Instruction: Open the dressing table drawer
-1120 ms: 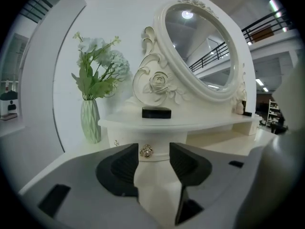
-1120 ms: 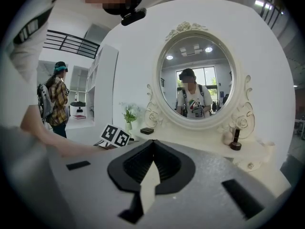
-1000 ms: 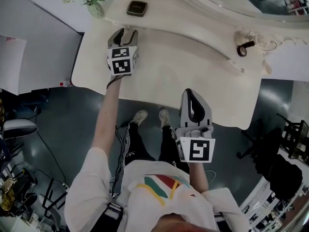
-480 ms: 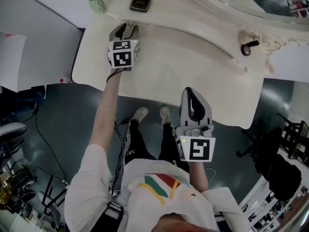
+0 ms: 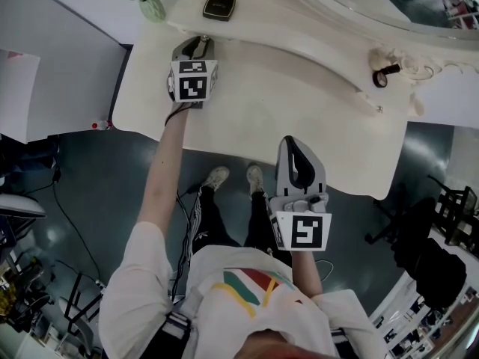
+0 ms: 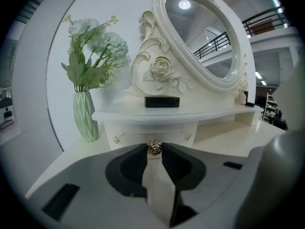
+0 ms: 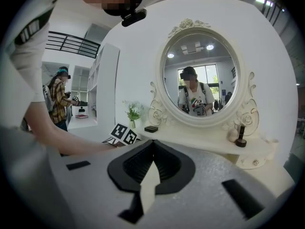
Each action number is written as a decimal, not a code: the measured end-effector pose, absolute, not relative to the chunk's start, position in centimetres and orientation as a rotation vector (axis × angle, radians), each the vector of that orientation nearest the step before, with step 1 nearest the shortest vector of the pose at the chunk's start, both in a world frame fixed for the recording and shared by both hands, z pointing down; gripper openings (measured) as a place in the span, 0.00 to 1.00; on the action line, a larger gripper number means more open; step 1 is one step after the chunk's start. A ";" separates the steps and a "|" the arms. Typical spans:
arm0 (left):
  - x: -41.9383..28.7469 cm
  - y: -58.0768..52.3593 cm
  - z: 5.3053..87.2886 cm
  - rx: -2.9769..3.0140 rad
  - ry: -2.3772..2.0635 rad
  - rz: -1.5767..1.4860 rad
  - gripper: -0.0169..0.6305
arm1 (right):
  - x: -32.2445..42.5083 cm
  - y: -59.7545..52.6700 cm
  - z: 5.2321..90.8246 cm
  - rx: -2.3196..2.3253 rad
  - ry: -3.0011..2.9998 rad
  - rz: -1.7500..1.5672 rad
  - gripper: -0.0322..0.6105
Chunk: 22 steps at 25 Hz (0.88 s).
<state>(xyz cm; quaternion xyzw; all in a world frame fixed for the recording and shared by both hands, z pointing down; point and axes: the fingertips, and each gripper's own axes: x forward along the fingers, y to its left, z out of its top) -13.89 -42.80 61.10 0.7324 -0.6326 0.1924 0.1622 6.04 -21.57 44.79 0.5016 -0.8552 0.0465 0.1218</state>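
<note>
The cream dressing table has a small drawer [image 6: 152,129] under its raised shelf, with a little gold rose knob [image 6: 153,148] on the front. My left gripper [image 6: 153,149] points at that drawer. Its jaws are closing, and the knob sits between the two dark tips, which touch it on both sides. In the head view the left gripper [image 5: 199,43] reaches over the tabletop [image 5: 299,103] to the shelf's left end. My right gripper [image 5: 296,143] hovers near the table's front edge, and its jaws meet at the tips [image 7: 152,142] with nothing between them.
A green vase of flowers [image 6: 86,116] stands left of the drawer. A black compact [image 6: 162,101] lies on the shelf above it. The oval mirror [image 6: 205,37] rises behind. A dark lipstick [image 5: 383,75] stands at the shelf's right end. The person's feet [image 5: 217,178] show below the table edge.
In the head view the left gripper has edged slightly closer to the shelf and drawer. The right gripper has stayed where it was.
</note>
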 end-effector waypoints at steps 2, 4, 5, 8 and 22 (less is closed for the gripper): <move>-13.9 -42.9 61.2 2.098 -1.804 0.556 0.17 | 6.1 -21.6 44.6 1.469 -2.496 0.133 0.05; -14.1 -43.0 61.2 2.099 -1.815 0.562 0.17 | 6.0 -21.6 44.5 1.472 -2.496 0.128 0.05; -14.2 -43.0 61.2 2.099 -1.816 0.563 0.17 | 6.0 -21.5 44.4 1.473 -2.495 0.126 0.05; -14.0 -42.8 61.2 2.102 -1.798 0.561 0.16 | 6.0 -21.5 44.4 1.477 -2.490 0.124 0.05; -13.8 -42.0 61.0 2.110 -1.765 0.559 0.16 | 5.2 -21.2 43.0 1.507 -2.495 0.095 0.05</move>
